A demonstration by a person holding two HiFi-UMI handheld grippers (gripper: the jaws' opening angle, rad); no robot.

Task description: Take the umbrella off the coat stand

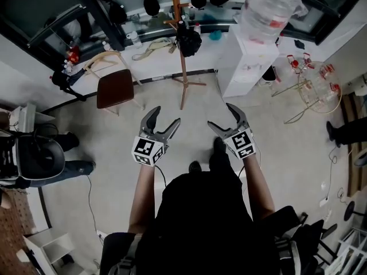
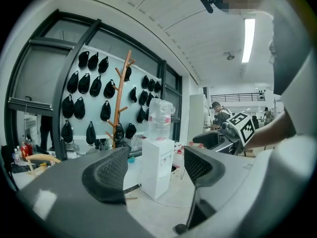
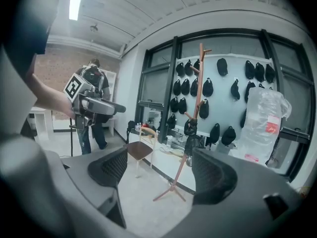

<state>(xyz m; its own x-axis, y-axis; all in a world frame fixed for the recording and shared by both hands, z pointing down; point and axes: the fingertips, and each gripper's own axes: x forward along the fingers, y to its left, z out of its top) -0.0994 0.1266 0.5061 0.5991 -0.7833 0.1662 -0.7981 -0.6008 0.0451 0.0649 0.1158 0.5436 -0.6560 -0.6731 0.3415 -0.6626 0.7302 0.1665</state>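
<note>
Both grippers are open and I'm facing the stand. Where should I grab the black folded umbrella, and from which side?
Probably around the bunched middle of the black folded umbrella, approaching from the open floor side with the right gripper. It hangs against the wooden coat stand pole, whose pegs slant upward, so lift up and outward. How it hooks on is too small to see.

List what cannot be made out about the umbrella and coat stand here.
Head view: the umbrella is only a small dark bundle, too small to tell how it is hung.
Head view: the coat stand loses its top to the picture's upper edge.
Left gripper view: the left tongs hide the coat stand's base.
</note>
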